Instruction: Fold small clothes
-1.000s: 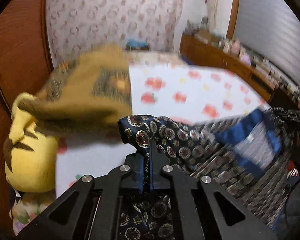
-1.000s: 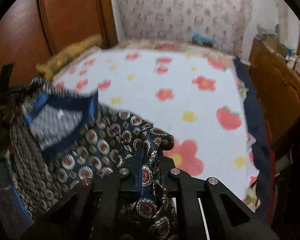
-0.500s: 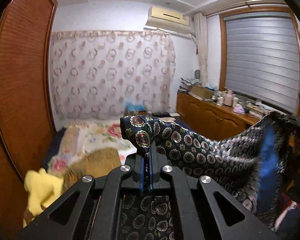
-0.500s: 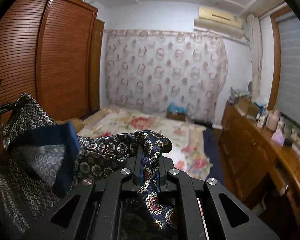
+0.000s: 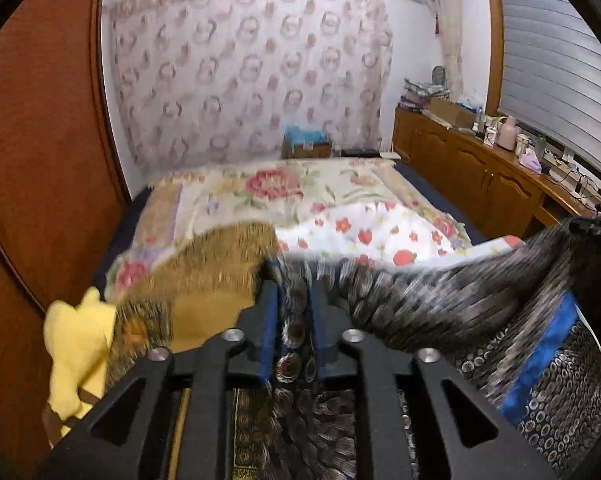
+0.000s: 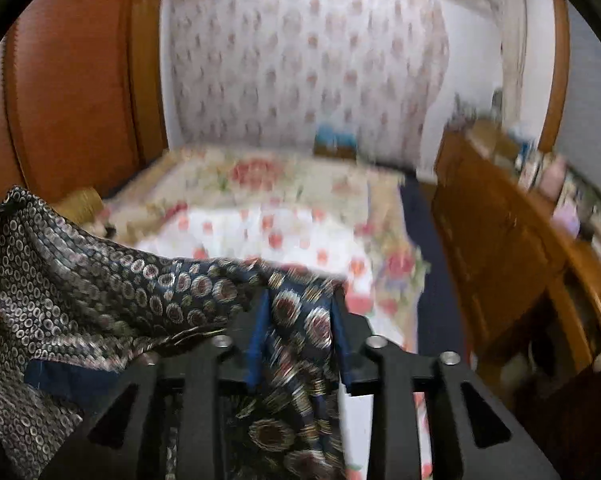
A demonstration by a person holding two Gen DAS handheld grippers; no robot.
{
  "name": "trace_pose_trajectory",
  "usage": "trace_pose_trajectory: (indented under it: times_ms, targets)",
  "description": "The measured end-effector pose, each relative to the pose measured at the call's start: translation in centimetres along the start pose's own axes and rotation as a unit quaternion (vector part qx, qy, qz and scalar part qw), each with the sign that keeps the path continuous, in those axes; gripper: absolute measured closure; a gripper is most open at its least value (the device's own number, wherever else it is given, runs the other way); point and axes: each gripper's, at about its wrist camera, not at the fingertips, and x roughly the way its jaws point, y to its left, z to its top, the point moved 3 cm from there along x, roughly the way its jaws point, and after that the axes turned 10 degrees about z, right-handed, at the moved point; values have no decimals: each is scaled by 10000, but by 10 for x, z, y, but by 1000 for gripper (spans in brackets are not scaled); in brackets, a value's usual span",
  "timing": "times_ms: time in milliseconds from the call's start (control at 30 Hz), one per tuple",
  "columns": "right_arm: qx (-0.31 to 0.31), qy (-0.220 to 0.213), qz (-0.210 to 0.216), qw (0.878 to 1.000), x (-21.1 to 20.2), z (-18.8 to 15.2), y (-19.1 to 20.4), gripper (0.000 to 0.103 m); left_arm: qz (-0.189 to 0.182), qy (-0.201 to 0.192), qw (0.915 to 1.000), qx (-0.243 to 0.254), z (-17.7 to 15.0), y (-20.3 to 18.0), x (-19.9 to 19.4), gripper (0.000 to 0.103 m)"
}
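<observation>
Left wrist view: left gripper [image 5: 293, 312] jaws just parted, patterned garment [image 5: 440, 300] loose between them, above the bed [image 5: 340, 208]. Right wrist view: right gripper [image 6: 298, 320] jaws likewise just opened, cloth slack inside. Best release both corners together so it lands flat.

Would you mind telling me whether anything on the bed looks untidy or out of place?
Yes: a mustard-gold garment and a yellow cloth lie crumpled at the bed's left edge, unfolded. The dark patterned garment hangs loosely between both tongs, whose jaws have just been opening.
</observation>
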Motion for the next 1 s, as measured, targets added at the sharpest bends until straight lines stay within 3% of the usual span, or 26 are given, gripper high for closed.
trace_pose_trajectory:
  times_ms: [33,133,233,333,567,700,933,1000]
  targets:
    - [22,62,12,10000,4,-6,1,66,-55,33,10000,-34,-4,2,0,57]
    - [52,107,56,9999,3,-15,7,60,-133,124,9998,-29,-19,2,-9,44]
    - [161,57,90,9998,-11,-21,0,60,-23,35,10000,65,-31,-1,-24,38]
    - [153,53,33,9999,-13,-30,-11,60,-142,58,9999,64,-46,-1,-34,36]
    - [196,217,16,9996,-14,-41,-22,59,-82,235,9996,147,-75,-7,-33,36]
    - [209,181,42,9996,-7,-28,-18,59,-29,398,9992,84,-89,-3,-22,36]
    - [189,423,-129,9988,33,-12,-25,59,-37,493,9988,46,-102,-1,-20,36]
    - [96,620,-185,9979,42,-12,-24,82,-109,520,9986,60,-106,-1,-20,47]
